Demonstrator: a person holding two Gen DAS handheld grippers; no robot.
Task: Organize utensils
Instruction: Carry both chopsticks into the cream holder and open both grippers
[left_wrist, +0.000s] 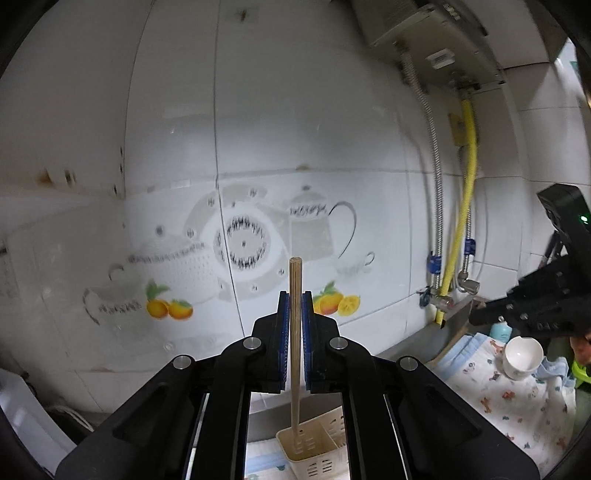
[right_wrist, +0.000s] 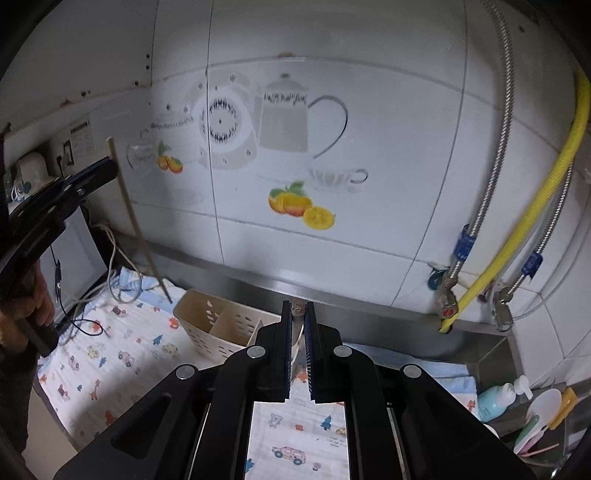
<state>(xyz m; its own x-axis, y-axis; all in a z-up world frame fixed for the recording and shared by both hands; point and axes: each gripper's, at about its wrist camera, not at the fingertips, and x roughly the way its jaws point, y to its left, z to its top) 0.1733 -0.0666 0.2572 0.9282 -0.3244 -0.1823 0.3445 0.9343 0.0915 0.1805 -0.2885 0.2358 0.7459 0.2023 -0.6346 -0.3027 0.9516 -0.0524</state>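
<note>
Left gripper (left_wrist: 295, 306) pinches 1 wooden chopstick (left_wrist: 295, 343) upright, its lower tip hanging inside the cream utensil holder (left_wrist: 314, 448). Right gripper (right_wrist: 297, 317), just right of that holder, is pressed together on a thin metal utensil handle (right_wrist: 297, 309). Under the holder, a patterned cloth (right_wrist: 110, 354) covers the counter (right_wrist: 491, 354).

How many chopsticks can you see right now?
1. The wooden chopstick is clamped upright in the left gripper, its lower tip hanging over the cream utensil holder. Others may be hidden; what the right gripper pinches is unclear.
</note>
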